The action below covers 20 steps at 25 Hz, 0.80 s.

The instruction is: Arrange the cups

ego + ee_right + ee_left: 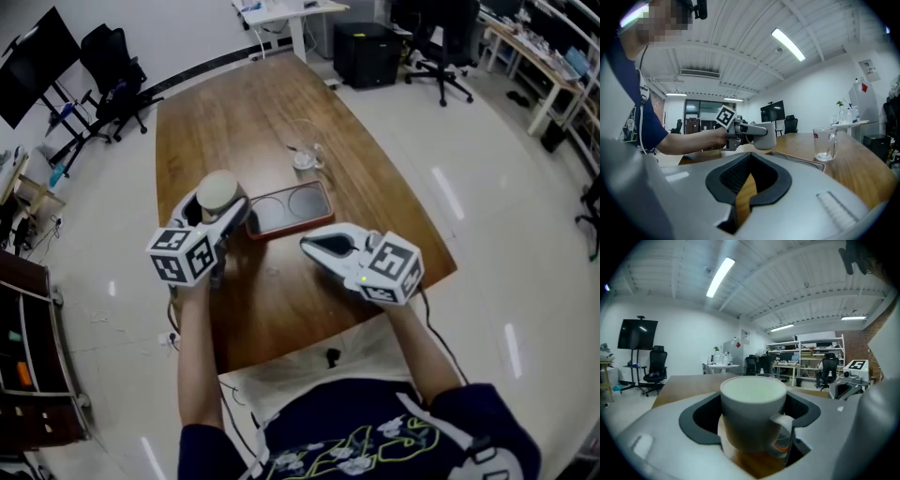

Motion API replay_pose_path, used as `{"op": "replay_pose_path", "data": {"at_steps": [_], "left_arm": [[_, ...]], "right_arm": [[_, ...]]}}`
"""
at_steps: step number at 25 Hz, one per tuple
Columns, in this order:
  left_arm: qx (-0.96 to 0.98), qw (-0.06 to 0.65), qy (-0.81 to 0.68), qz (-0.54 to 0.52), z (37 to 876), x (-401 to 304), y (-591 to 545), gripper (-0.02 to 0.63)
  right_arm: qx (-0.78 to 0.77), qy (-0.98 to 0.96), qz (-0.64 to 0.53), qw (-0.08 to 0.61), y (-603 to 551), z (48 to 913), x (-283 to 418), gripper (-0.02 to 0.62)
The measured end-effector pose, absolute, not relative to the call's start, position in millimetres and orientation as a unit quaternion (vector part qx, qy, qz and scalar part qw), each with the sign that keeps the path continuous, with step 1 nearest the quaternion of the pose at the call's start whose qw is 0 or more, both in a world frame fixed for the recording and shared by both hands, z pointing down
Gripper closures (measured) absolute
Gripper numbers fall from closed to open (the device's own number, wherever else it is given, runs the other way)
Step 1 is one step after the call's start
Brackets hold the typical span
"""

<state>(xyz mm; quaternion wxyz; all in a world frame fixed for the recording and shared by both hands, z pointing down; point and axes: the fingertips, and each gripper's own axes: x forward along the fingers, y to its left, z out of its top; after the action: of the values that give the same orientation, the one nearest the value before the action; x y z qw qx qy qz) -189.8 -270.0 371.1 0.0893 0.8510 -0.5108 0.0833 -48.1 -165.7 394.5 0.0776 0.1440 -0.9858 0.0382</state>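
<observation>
A grey mug (pixel 220 190) stands at the left of the wooden table (pixel 234 103). My left gripper (pixel 220 206) is closed around it, a pad against each side. In the left gripper view the mug (pixel 752 408) fills the gap between the jaws, handle to the right. The right gripper view shows that same mug (pixel 765 137) held by the left gripper (pixel 754 133). A dark tray with a red rim (pixel 284 233) lies just right of the mug, its two round wells bare. A clear glass mug (pixel 307 157) stands beyond the tray. My right gripper (pixel 306 246) is shut and empty, near the tray's front right corner.
The table's near edge runs just in front of the person's body. Office chairs (pixel 112 70), a white desk (pixel 291 14) and a black cabinet (pixel 367 54) stand on the floor beyond the table's far end. A shelf unit (pixel 28 356) is at the left.
</observation>
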Motion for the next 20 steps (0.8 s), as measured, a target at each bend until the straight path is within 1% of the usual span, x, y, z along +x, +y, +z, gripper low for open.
{"op": "replay_pose_path", "data": {"at_steps": [4, 11, 17, 20], "left_arm": [[0.872, 0.081, -0.472, 0.100, 381, -147, -270, 0.192], [0.875, 0.053, -0.464, 0.127, 390, -127, -270, 0.190], [0.886, 0.023, -0.455, 0.090, 388, -124, -265, 0.187], [0.894, -0.015, -0.442, 0.068, 374, -122, -250, 0.187]], "right_arm": [[0.144, -0.986, 0.039, 0.080, -166, 396, -49, 0.589], [0.141, -0.986, 0.041, 0.077, -165, 396, -49, 0.590], [0.140, -0.986, 0.036, 0.085, -167, 401, -48, 0.590], [0.140, -0.986, 0.040, 0.082, -165, 399, -49, 0.591]]}}
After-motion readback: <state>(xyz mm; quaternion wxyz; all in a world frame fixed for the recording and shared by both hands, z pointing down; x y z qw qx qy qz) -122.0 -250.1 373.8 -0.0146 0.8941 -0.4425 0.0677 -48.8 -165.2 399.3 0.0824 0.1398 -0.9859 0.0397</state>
